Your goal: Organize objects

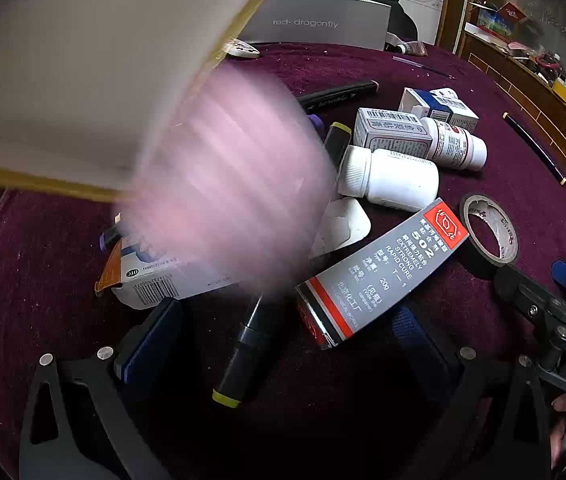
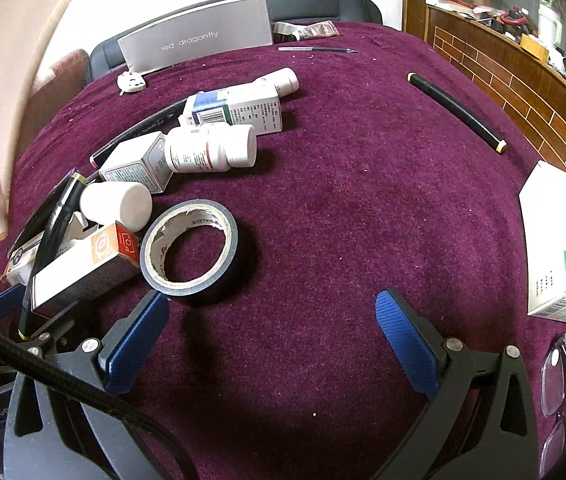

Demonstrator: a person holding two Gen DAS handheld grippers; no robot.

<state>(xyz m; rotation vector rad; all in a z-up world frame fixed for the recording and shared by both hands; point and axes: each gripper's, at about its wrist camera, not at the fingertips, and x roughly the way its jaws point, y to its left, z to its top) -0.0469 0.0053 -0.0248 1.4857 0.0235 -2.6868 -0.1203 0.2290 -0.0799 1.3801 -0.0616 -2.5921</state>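
Observation:
A heap of small objects lies on the purple cloth. In the left wrist view my left gripper (image 1: 283,340) is open over a black marker with a yellow cap (image 1: 243,356) and beside a grey 502 glue box (image 1: 379,268). A blurred pink object (image 1: 227,196) is in motion above the heap, under a tilted cream box (image 1: 83,60). White bottles (image 1: 391,178) and medicine boxes (image 1: 391,132) lie behind. My right gripper (image 2: 271,340) is open and empty, just right of a black tape roll (image 2: 189,246).
A grey "red dragonfly" box (image 2: 199,36) stands at the far edge. A long black pen (image 2: 457,112), a white and green box (image 2: 563,248) and clear glasses (image 2: 563,380) lie to the right. A wooden counter (image 2: 523,76) runs along the right side.

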